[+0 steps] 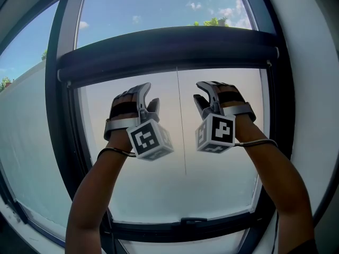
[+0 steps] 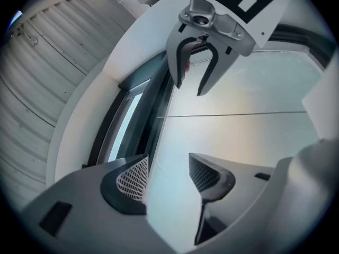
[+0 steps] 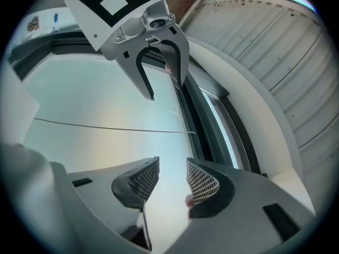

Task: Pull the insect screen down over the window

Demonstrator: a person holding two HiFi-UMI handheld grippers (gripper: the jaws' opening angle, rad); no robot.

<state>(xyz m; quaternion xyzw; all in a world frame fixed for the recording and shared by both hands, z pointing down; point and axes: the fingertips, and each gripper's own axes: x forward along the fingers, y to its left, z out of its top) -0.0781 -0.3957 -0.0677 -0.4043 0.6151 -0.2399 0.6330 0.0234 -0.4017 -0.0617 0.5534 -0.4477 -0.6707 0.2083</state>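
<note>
Count: two hand-held grey-and-black grippers, the left gripper [image 1: 148,97] and the right gripper [image 1: 202,95]. Each carries one white marker cube [image 1: 150,139] printed with black squares. Two bare forearms [image 1: 100,189], one dark-framed window [image 1: 58,142], one thin hanging cord [image 1: 181,142].

Insect screen: a dark rounded bar [image 1: 169,49] spans the upper window. Below it a pale hazy sheet [image 1: 222,184] reaches the dark bottom rail [image 1: 159,229]. Both grippers are raised before the sheet, just under the bar, side by side.

Jaws: left apart, right apart, nothing between either pair. The pads [image 2: 132,176] are black wedges with grid-textured faces.

Gripper views only: pale ribbed panelling [image 2: 47,62] beside the window, plus the opposite gripper. Head view only: blue sky, treetops [image 1: 212,21], bottom rail.
</note>
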